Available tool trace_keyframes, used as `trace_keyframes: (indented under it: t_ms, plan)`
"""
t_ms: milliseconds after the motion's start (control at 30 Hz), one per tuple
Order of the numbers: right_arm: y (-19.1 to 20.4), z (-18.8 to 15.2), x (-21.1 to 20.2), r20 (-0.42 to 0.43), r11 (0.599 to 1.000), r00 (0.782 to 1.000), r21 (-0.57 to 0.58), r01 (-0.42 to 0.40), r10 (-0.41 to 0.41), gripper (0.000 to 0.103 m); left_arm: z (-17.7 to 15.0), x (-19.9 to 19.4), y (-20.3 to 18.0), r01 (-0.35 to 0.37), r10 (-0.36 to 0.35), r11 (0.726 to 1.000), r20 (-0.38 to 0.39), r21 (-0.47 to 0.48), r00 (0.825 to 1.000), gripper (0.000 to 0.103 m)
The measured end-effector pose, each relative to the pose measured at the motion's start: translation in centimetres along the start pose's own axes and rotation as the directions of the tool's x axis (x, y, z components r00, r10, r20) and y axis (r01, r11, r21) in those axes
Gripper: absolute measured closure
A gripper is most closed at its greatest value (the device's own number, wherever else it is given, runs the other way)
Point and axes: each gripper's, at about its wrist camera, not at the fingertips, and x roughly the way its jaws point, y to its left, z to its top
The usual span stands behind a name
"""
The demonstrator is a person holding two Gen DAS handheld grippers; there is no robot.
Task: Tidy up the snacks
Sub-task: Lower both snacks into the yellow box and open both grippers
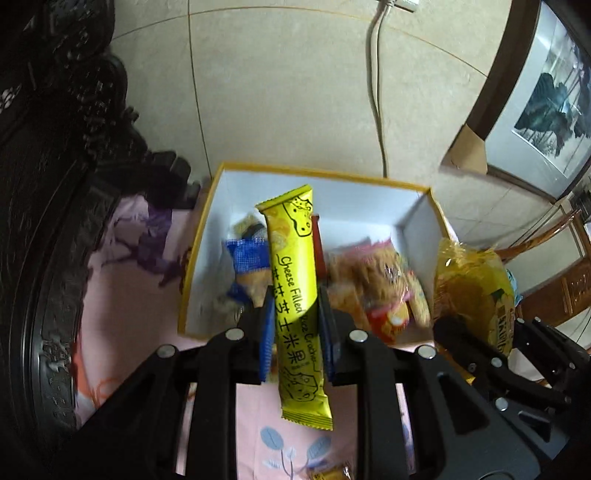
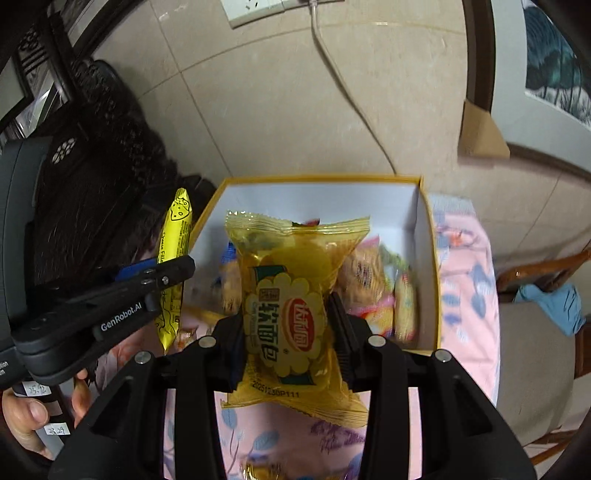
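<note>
Left gripper (image 1: 295, 314) clamps yellow cracker stick (image 1: 293, 291); right gripper (image 2: 288, 325) clamps soft bread packet (image 2: 291, 310); both above open box (image 1: 317, 175) of snacks; right view alone shows person's hand (image 2: 26, 417) on left gripper, wall socket (image 2: 255, 9)

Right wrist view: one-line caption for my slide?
Right gripper clamps a yellow bread packet above the open snack box; left gripper holds a cracker stick.

I can read "Cheese Filled Rice Cracker" with Chinese words on the long yellow snack stick (image 1: 295, 295). The see-through yellow bread pack (image 2: 291, 314) has "20251230P111" near its bottom. The left gripper (image 2: 173, 275) says "GenRobot.AI".
</note>
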Motion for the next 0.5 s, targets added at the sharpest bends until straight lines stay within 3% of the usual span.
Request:
trace_keyframes:
  t_ms: [333, 433, 467, 500]
  plan:
    - [-0.8, 2.0, 1.7, 0.016, 1.000, 1.000, 0.019, 0.016, -0.016, 0.063, 3.1, 2.3, 0.2, 0.012, -0.012, 1.000, 0.002, 0.002, 1.000, 0.082]
    - [-0.9, 2.8, 1.8, 0.028, 0.999, 0.999, 0.030, 0.035, -0.036, 0.057, 4.0, 2.1, -0.1, 0.014, -0.014, 1.000, 0.011, 0.007, 1.000, 0.078]
    - [-1.1, 3.2, 1.9, 0.032, 0.998, 0.998, 0.043, 0.051, -0.053, 0.038, 4.3, 2.0, -0.1, 0.007, -0.007, 1.000, 0.017, 0.005, 1.000, 0.056]
    - [-1.4, 3.4, 1.7, 0.042, 0.996, 0.997, 0.061, 0.065, -0.067, 0.028, 4.6, 1.7, 0.1, -0.036, 0.036, 0.999, 0.033, -0.013, 0.999, 0.023]
